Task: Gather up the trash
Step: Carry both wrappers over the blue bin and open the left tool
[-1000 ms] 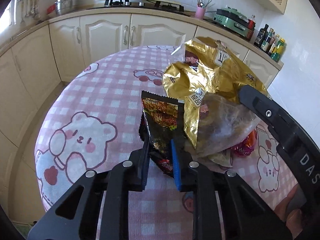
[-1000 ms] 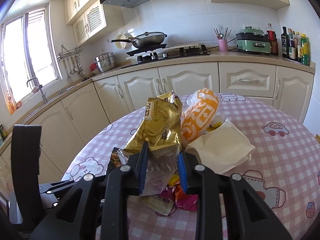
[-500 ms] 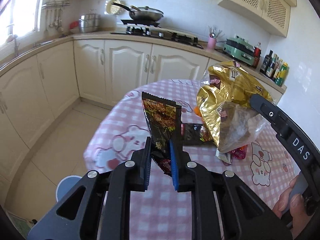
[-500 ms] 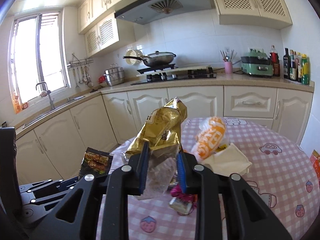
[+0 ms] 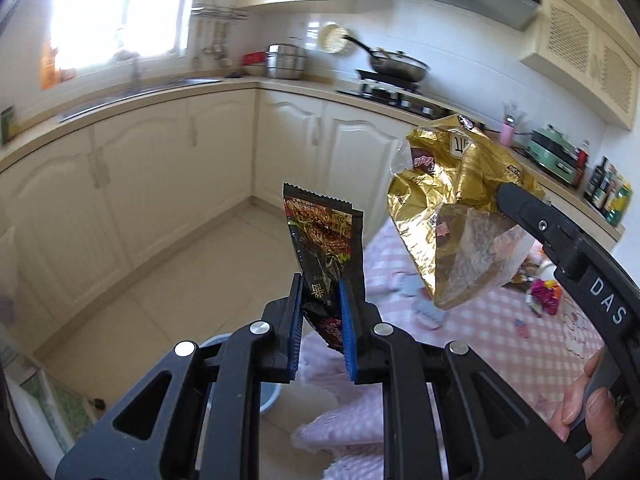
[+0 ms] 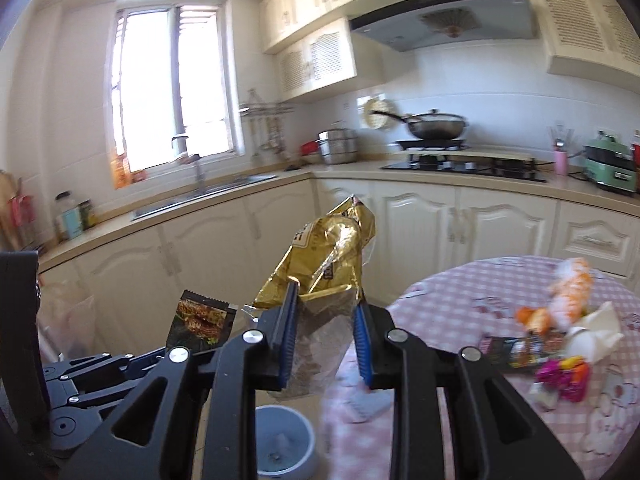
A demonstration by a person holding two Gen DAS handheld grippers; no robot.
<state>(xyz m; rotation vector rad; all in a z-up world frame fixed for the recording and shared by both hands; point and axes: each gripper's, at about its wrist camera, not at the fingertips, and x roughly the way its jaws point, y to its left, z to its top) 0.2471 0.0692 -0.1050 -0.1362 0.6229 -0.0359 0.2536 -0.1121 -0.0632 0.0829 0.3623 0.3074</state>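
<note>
Wok (image 6: 436,127) on stove, steel pot (image 6: 338,147), possibly green cooker (image 6: 610,166)

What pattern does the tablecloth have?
Pink and white checks with cartoon prints; the tablecloth shows best in the right wrist view.

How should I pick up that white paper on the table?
Probably pinch the white paper by its raised top corner, coming down from above. That corner sticks up off the table, while the pink wrapper and other scraps crowd its lower edge.
</note>
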